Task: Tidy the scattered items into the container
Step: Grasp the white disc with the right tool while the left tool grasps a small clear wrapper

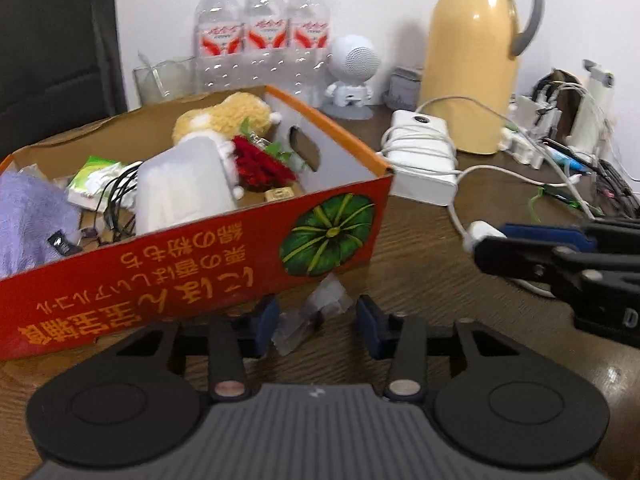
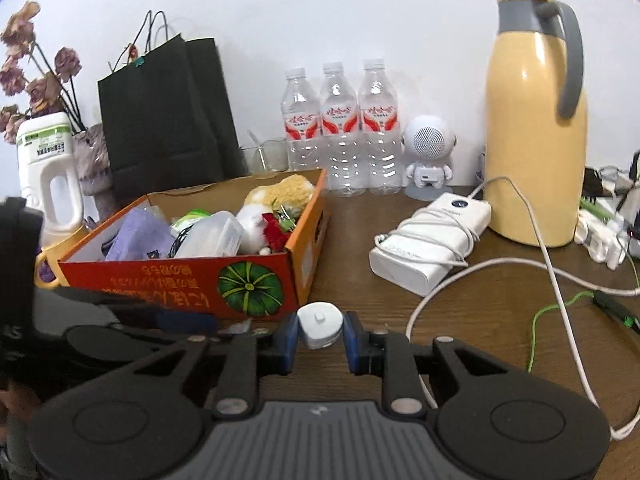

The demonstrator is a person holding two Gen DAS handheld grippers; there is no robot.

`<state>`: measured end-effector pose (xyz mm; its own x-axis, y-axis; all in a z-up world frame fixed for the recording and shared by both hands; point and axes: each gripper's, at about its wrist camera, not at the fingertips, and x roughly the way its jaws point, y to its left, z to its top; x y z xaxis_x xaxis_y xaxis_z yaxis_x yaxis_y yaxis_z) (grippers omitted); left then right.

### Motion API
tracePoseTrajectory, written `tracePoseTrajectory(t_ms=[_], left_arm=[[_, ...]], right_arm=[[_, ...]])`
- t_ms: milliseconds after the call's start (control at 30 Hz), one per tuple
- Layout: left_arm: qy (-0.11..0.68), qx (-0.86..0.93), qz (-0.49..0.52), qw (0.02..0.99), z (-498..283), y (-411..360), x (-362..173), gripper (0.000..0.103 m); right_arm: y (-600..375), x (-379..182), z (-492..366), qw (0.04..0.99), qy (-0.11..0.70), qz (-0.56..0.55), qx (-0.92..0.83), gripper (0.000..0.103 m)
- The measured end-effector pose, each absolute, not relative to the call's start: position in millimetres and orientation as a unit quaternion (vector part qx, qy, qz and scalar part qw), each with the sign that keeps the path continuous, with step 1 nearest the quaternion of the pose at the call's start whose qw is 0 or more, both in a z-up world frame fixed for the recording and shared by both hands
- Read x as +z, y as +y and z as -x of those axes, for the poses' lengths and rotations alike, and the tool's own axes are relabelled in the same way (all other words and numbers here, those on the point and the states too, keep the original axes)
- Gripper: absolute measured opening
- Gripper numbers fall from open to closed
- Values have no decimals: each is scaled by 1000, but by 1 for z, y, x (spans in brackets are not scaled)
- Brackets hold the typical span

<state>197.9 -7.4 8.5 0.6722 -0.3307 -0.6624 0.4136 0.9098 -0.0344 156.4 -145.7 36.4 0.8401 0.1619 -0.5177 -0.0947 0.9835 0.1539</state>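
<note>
Low in the frame, the right gripper [image 2: 321, 330] clamps a white plug [image 2: 320, 325] to carry into the box [image 2: 256, 280] above-left. The left gripper [image 1: 318, 320] straddles a clear wrapper [image 1: 308, 320] by the box's front wall, pads not visibly pressing.

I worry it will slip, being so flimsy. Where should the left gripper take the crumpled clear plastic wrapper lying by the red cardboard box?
Probably pinch the crumpled clear plastic wrapper across its bunched middle, coming low from the near side, where the left gripper straddles it, jaws open. The wall of the red cardboard box stands close behind it, blocking the far side.
</note>
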Motion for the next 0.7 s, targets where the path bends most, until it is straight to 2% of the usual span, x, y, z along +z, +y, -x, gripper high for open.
tracePoseTrajectory(t_ms=[200,367,700], left_arm=[[352,-181,-38,918,-194,-4,12,21],[325,-160,-10,932,-166,16,23,9],[277,-83,53,956,-65,92,49,7]], right_arm=[[-136,27,-155,956,282,-43,63,23],[-122,25,-151,956,280,-25,82,23],[-83,35,-108,957,263,-17,121,23]])
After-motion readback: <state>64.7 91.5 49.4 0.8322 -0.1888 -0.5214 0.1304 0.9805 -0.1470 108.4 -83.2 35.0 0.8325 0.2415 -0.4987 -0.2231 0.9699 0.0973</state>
